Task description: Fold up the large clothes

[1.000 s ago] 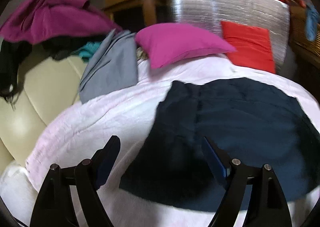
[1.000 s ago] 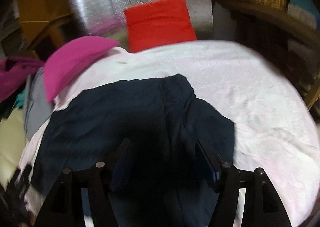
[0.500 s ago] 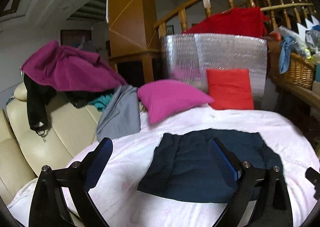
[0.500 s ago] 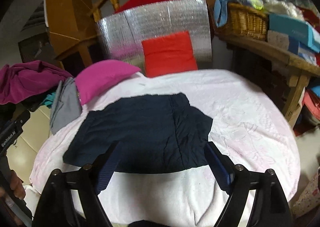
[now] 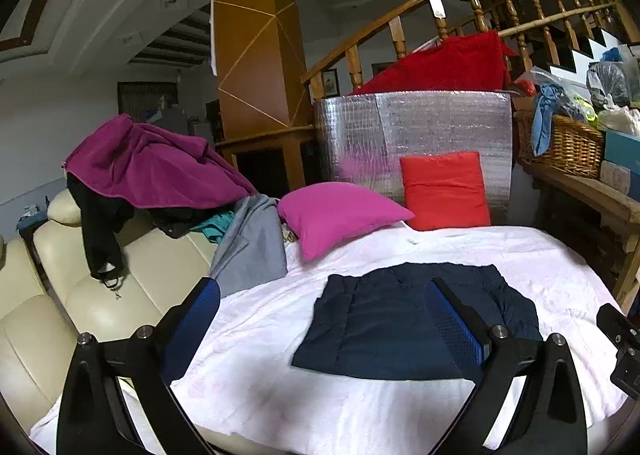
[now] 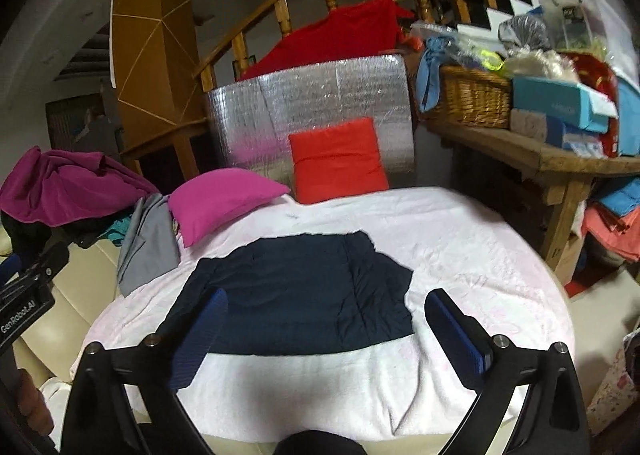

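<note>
A folded dark navy garment lies flat on the pale pink-white blanket; it also shows in the right wrist view. My left gripper is open and empty, held back from and above the garment's near left side. My right gripper is open and empty, held above the garment's near edge. Neither touches the cloth. Part of the right gripper's body shows at the left view's right edge.
A magenta pillow, a red cushion and a silver foil board stand behind. Grey, purple and black clothes pile on the cream sofa at left. A wooden bench with a basket and boxes stands at right.
Both grippers have pulled back and up from the navy garment, which now looks smaller and lies still. Both stay open and empty.
</note>
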{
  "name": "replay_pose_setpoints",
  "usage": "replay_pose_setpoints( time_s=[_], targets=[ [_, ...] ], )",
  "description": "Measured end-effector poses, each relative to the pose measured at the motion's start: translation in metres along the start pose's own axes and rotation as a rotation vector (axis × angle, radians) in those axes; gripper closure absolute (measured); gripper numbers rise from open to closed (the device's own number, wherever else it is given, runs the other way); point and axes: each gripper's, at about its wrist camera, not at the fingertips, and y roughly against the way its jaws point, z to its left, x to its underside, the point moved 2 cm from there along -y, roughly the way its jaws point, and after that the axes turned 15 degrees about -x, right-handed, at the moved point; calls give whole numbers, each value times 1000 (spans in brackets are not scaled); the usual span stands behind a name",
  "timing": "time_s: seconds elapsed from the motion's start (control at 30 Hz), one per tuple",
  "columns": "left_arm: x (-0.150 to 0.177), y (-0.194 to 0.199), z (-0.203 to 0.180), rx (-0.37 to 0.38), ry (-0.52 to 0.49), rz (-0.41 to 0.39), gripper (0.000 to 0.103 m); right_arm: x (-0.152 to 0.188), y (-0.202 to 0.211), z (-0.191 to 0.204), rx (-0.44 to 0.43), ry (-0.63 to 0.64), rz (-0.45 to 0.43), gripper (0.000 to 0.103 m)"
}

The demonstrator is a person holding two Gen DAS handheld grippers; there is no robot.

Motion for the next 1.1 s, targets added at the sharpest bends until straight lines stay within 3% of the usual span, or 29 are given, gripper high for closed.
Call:
replay_pose_setpoints(
  time_s=[0.53, 1.1],
  targets=[
    [-13, 23, 9, -5, 14, -41, 2, -5, 36, 4, 3, -23, -55, 2],
    [-13, 34, 8, -12, -6, -54, 2, 2, 33, -5, 1, -47, -38, 2]
  ],
)
